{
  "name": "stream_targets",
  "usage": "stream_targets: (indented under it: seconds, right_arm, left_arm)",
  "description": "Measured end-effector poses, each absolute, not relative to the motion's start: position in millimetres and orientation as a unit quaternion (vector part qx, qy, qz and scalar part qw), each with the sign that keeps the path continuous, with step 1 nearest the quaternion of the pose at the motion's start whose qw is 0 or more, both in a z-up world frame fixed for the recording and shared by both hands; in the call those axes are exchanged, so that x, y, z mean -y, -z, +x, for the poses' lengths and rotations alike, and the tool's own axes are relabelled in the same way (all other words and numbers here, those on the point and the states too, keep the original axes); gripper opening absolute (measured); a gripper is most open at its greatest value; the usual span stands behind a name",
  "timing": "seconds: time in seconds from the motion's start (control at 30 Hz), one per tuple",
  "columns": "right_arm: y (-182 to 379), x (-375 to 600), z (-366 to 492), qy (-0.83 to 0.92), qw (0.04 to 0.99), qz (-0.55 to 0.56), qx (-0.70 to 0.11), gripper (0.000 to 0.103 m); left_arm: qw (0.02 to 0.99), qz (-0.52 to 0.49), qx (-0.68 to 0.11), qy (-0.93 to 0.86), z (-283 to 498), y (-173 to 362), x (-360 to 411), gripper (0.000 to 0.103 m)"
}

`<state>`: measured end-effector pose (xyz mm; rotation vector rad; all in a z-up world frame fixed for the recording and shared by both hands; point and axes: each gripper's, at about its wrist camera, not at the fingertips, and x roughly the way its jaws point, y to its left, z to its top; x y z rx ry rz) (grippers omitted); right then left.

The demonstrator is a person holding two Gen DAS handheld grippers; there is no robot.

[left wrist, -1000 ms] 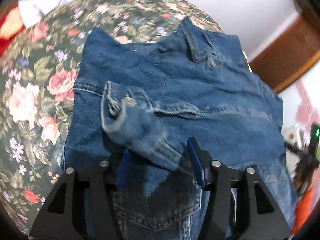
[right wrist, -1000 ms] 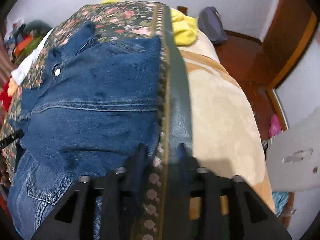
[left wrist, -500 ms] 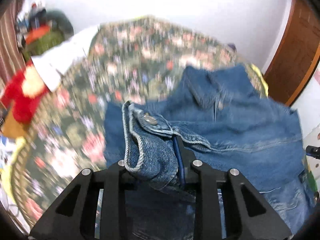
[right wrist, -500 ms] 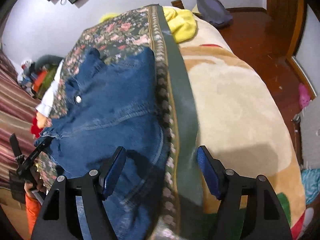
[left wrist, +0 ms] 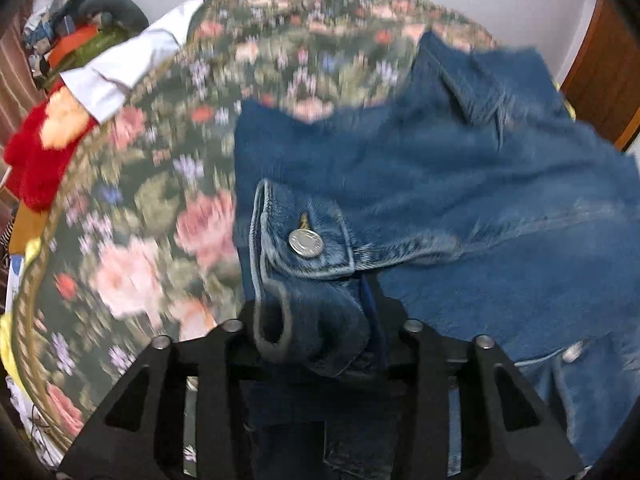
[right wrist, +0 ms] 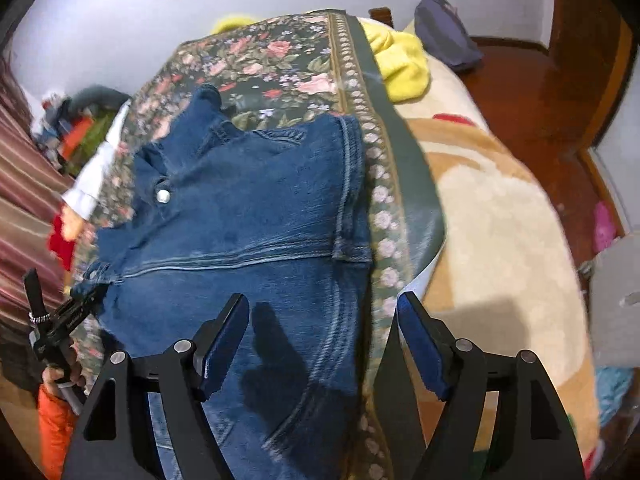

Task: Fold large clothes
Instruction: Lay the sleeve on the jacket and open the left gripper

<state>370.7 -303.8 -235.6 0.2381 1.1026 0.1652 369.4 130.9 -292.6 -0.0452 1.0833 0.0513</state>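
Observation:
A blue denim jacket [right wrist: 248, 216] lies spread on a floral bedspread [right wrist: 272, 52], its collar toward the far end. In the left wrist view my left gripper [left wrist: 320, 316] is shut on the jacket's sleeve cuff [left wrist: 304, 248], which has a metal button and is lifted over the jacket body [left wrist: 480, 184]. In the right wrist view my right gripper [right wrist: 322, 344] is open and empty, hovering above the jacket's near right part by the bedspread border. The left gripper also shows in the right wrist view [right wrist: 86, 300] at the jacket's left edge.
A yellow garment [right wrist: 400, 64] and a dark bag [right wrist: 448, 40] lie at the far end of the bed. A beige blanket [right wrist: 500, 220] covers the right side. White cloth [left wrist: 124, 64], a red item [left wrist: 36, 160] and piled clothes sit at the left. Wooden floor lies beyond.
My left gripper closed on the sleeve cuff and lifted it over the jacket. My right gripper opened, let go of the jacket's edge and rose back from it.

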Motion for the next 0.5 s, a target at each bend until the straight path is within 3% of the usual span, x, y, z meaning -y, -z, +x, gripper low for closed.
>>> stream_targets:
  seconds: [0.07,0.2,0.33,0.5]
  right_arm:
    - [226.9,309.1,368.3,-0.061,0.851,0.103,-0.511,0.075]
    - [198.8,322.6,360.4,-0.042,0.87,0.085,-0.483,0.076]
    - [181.3,322.4,355.1,-0.052,0.881,0.076,-0.465,0.086]
    - [182.5,310.8,363.6,-0.077,0.879,0.085,-0.463,0.086]
  left_arm:
    - [0.86,-0.011,-0.509,-0.022,361.2,293.8,-128.6,0.047]
    - [0.865,0.007,-0.5,-0.035,344.8,283.8,-134.8,0.064]
    - [0.874,-0.005,-0.484,-0.031,327.3,261.6,-150.8,0.064]
    - [0.892,-0.036,-0.448,-0.047,332.8,224.6,-180.4,0.066]
